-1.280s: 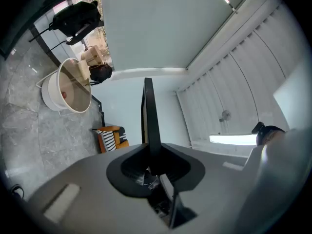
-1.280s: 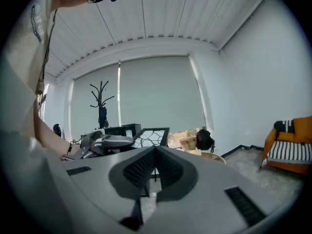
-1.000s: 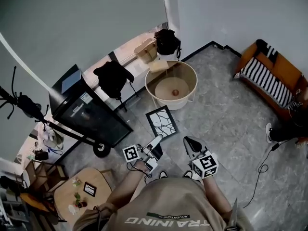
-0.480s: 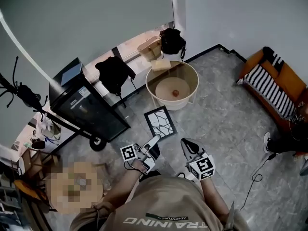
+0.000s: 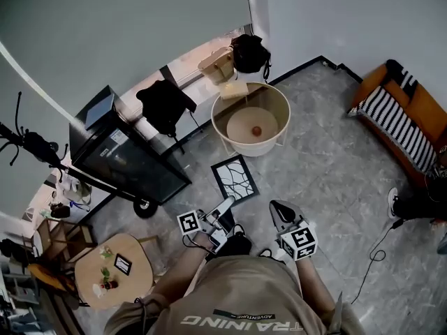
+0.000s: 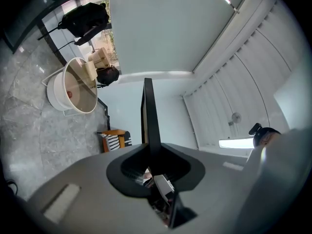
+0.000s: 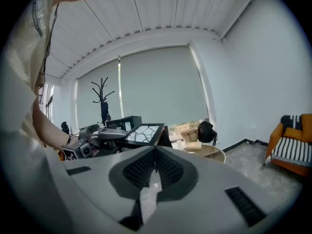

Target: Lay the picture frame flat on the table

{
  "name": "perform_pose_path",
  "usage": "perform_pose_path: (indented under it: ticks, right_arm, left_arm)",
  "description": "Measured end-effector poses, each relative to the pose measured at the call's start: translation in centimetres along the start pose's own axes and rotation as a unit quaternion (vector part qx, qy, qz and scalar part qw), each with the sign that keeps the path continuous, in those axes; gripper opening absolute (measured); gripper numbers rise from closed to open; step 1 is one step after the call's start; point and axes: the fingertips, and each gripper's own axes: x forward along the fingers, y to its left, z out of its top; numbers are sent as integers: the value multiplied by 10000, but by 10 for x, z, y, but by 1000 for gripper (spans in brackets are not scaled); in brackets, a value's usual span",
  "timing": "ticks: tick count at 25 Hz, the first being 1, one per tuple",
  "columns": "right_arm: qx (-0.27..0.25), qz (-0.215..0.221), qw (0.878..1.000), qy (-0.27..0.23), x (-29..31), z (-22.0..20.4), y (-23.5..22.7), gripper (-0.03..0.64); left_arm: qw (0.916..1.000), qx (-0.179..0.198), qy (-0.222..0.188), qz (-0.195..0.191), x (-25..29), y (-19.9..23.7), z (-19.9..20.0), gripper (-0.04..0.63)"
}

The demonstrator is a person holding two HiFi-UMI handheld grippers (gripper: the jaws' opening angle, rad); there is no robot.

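The picture frame (image 5: 235,179), black-edged with a white face veined by dark crack-like lines, is in the air on the person's side of the round white tub-shaped table (image 5: 287,119), short of its rim and over none of it. The left gripper (image 5: 225,208) has it: the jaws stand narrow and are clamped on the frame's near edge, which in the left gripper view rises edge-on as a thin dark blade straight out from between the pads. The frame's long axis runs on from those jaws toward the table, so its free end is the part closest to the rim. Its patterned face is turned up, near level in the right gripper view. The right gripper (image 5: 277,210) is no farther from the table than the left but off to the frame's side and clear of it, jaws pressed together on nothing. I judge the coming move to be a carry outward along that same axis until the frame is over the tabletop, then a lowering. A small orange ball (image 5: 256,130) lies in the tub and could foul a flat landing. The only writing I can read is on the person's shirt (image 5: 237,306), upside down to the head camera: "TRAINING", with a smaller "ADVENTURE" patch beside it. The square markers on the gripper cubes carry no words.
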Motion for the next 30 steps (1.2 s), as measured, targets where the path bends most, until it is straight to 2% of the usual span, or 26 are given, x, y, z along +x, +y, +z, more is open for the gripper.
perform_pose_path:
  ticks: [6, 10, 14, 18, 23, 30]
  right_arm:
    - [-59, -18, 10000, 63, 44, 10, -20, 6]
    - [-237, -107, 9997, 13, 77, 38, -39, 6]
    - [-344, -265, 9990, -117, 112, 63, -56, 6]
    - [-305, -409, 9983, -281, 140, 69, -70, 7]
    - [-133, -482, 9987, -37, 162, 58, -78, 6]
    - [-112, -295, 9993, 196, 200, 57, -98, 6]
  left_arm:
    - [9999, -98, 120, 2, 19, 23, 43, 72]
    - [9997, -77, 224, -80, 42, 32, 79, 72]
    - [9990, -167, 405, -128, 62, 41, 112, 72]
    - [9979, -186, 601, -157, 77, 56, 137, 72]
    - [9976, -430, 506, -169, 83, 70, 159, 72]
    - [9976, -597, 337, -42, 92, 98, 187, 72]
